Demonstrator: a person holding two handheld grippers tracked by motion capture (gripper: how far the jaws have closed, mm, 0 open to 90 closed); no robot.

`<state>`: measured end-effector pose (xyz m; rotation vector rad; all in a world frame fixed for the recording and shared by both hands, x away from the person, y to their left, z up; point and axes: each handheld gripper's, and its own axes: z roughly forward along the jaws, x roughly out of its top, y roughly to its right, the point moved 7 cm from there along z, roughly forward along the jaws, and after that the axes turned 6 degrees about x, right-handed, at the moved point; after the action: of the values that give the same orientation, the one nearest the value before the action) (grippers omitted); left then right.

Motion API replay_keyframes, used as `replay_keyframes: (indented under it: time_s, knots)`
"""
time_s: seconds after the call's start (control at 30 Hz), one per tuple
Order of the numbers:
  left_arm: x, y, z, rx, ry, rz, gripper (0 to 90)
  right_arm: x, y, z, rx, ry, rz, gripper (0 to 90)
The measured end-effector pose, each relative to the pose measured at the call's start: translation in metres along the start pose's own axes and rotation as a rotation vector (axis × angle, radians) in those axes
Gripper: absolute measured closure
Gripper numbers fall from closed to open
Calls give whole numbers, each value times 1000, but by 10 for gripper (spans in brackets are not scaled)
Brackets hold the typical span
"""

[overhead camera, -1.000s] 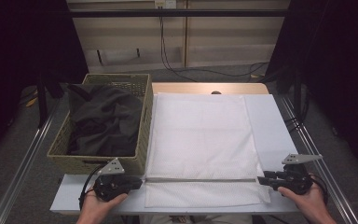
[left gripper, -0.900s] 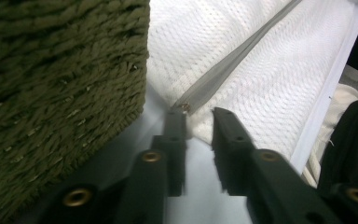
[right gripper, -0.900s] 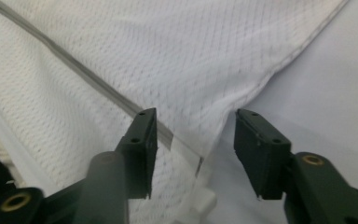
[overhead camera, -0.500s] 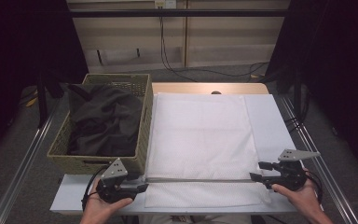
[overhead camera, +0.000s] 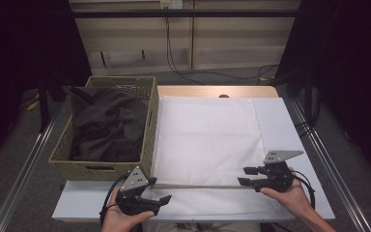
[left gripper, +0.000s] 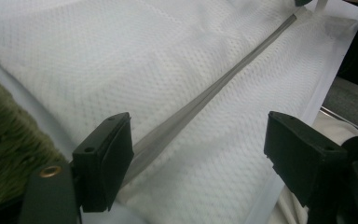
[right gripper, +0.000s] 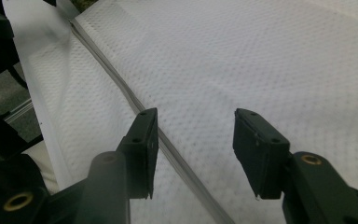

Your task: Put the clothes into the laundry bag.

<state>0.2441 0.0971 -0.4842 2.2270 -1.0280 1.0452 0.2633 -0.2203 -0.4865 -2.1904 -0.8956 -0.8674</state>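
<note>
In the left gripper view the two black jaws of the left gripper (left gripper: 205, 158) stand wide apart with nothing clamped between them; they have just been opening, and the white mesh cloth (left gripper: 182, 60) lies flat below the gap, its grey fold seam (left gripper: 205, 100) running from just beside one jaw diagonally away toward the far corner. In the right gripper view the right gripper (right gripper: 196, 144) also has its jaws parted, though they have just been closing somewhat; the pads press on nothing, and the same seam (right gripper: 121, 88) passes under one jaw while bare cloth (right gripper: 261, 56) shows through the gap. From the high view, the left gripper (overhead camera: 145, 195) sits in the person's left hand (overhead camera: 123, 217) at the near left corner of the cloth (overhead camera: 207, 135), and the right gripper (overhead camera: 251, 176) rests in the right hand (overhead camera: 290, 198) at the near right edge, both at the ends of the seam (overhead camera: 198, 186). The cloth is spread over the white table (overhead camera: 77, 205). Left of it, touching the cloth's edge, stands a woven basket (overhead camera: 152, 116) holding a dark garment (overhead camera: 108, 123).
</note>
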Motion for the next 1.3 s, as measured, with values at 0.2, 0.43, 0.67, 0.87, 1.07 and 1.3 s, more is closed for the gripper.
replay_keyframes:
  time_s: [0.2,0.43,0.67,0.87,1.07,1.3]
  knots:
    - [17,0,9,26,7,14,196,23,-6,26,53,-50,-66,524]
    - [8,2,16,34,-3,30,171,37,-17,68,123,-126,-135,576]
    - [8,-1,10,33,15,42,168,26,-19,92,109,-187,-194,558]
    - [7,-4,8,54,12,44,165,17,-19,98,82,-205,-205,448]
    - [7,-3,10,44,5,57,163,16,-22,100,38,-186,-255,505]
    - [6,-3,9,45,4,59,161,16,-20,101,34,-184,-270,543]
